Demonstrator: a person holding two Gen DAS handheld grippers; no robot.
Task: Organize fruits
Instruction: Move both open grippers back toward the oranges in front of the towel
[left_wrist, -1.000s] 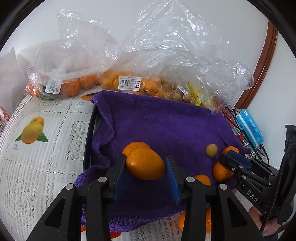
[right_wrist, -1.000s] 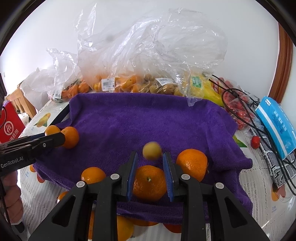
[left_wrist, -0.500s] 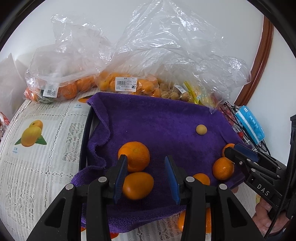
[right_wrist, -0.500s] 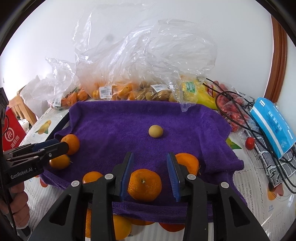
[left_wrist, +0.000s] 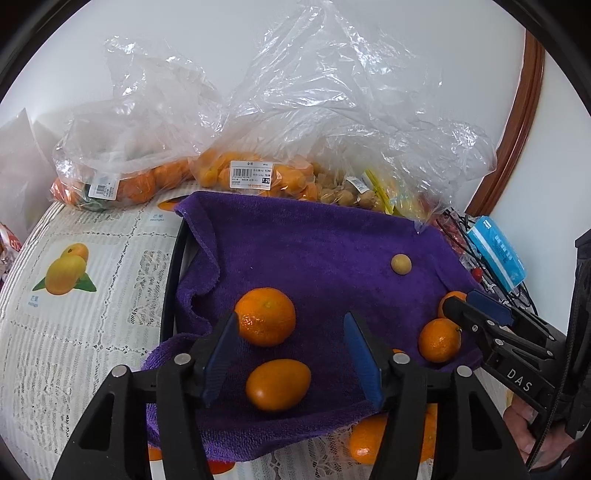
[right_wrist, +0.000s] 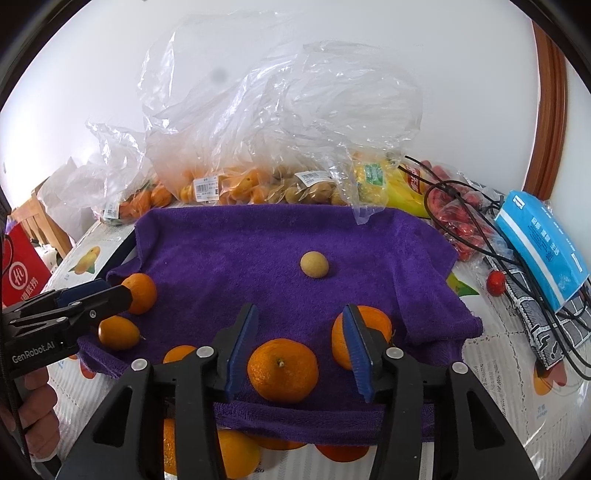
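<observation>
A purple towel (left_wrist: 314, 243) (right_wrist: 258, 243) covers a tray. My left gripper (left_wrist: 291, 354) is open above an oval orange fruit (left_wrist: 277, 384), with a round tangerine (left_wrist: 266, 316) just beyond it. My right gripper (right_wrist: 299, 350) is open around a tangerine (right_wrist: 283, 370) lying on the towel, another tangerine (right_wrist: 373, 325) partly behind its right finger. A small pale round fruit (right_wrist: 314, 263) (left_wrist: 401, 264) lies mid-towel. The left gripper also shows at the left of the right wrist view (right_wrist: 110, 295).
Plastic bags of oranges and small fruit (left_wrist: 255, 177) (right_wrist: 258, 188) stand behind the towel. A blue packet (right_wrist: 543, 236), black cables (right_wrist: 476, 218) and red fruit lie at the right. The fruit-print tablecloth (left_wrist: 74, 266) spreads left. More oranges (right_wrist: 236, 454) sit under the towel's front edge.
Both grippers opened and let go of their fruit, which now lie on the towel. Both grippers drew back slightly. The small pale fruit rolled to mid-towel.
</observation>
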